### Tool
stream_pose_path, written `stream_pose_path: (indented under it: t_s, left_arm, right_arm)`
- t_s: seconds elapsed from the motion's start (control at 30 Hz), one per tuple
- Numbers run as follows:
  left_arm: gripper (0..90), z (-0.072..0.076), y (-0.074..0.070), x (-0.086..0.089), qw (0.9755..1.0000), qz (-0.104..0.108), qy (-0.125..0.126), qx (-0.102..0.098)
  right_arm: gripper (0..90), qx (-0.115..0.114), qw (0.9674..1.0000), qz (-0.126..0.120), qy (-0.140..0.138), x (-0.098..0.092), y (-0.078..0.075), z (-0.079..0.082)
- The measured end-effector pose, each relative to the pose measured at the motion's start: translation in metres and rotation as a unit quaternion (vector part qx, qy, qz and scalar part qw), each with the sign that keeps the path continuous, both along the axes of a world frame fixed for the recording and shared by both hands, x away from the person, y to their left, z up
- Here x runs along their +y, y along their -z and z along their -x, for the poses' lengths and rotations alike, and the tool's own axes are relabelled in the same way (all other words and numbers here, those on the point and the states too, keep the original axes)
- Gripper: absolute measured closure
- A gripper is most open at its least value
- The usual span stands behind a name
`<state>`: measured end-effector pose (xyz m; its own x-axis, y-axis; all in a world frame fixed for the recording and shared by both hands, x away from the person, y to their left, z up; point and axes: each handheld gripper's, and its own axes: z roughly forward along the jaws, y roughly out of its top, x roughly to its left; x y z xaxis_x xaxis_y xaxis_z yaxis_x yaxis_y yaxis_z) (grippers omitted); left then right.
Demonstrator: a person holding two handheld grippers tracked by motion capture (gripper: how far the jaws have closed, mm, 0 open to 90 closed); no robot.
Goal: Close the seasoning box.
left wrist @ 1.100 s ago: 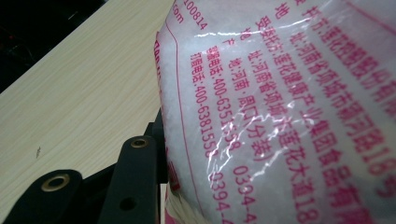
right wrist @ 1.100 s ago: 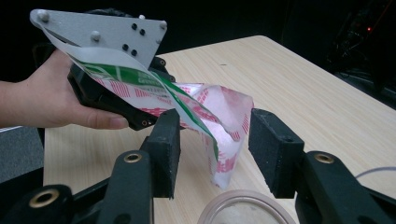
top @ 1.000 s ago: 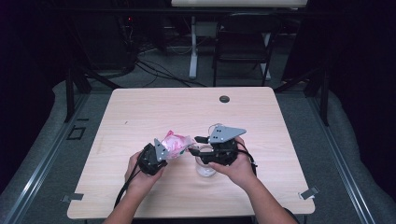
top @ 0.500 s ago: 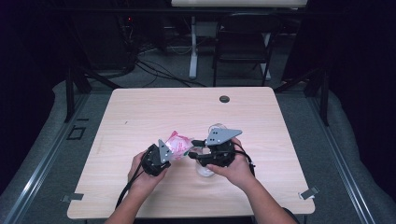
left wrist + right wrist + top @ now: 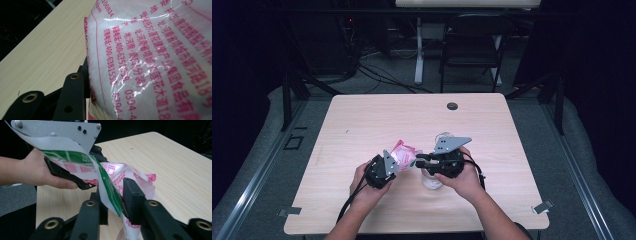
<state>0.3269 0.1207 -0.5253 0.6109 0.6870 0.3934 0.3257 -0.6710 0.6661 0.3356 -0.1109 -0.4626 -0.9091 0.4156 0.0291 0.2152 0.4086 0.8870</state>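
Note:
A pink-and-white printed plastic bag of white grains hangs above the table between both grippers. My left gripper is shut on it. In the left gripper view the bag lies against one black finger. My right gripper faces it from the right. Its jaws have just been closing, and the bag's green-banded flap runs between them. The right gripper still shows a gap beside the film. A clear glass stands on the table under the right hand.
The wooden table has a round black grommet near its far edge. A dark chair and cables stand beyond it. The left hand and its grey plate sit close in front of the right gripper.
The right gripper's jaws have drawn closer together around the bag's edge. Both hands and the bag stay where they were.

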Motion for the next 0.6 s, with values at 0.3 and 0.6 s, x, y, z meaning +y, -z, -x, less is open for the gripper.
stream_pose_path:
  t_s: [0.3,0.6]
  left_arm:
    - [61.7,-0.0022,-0.0022,-0.0019,0.9999,-0.012,0.003,-0.012]
    - [61.7,-0.0039,-0.0042,-0.0031,0.9992,-0.023,0.005,-0.031]
  right_arm:
    - [89.2,0.017,0.9998,-0.007,-0.003,-0.0015,0.0017,-0.0012]
    - [90.0,0.043,0.9989,-0.015,0.005,-0.0028,0.0020,-0.0024]
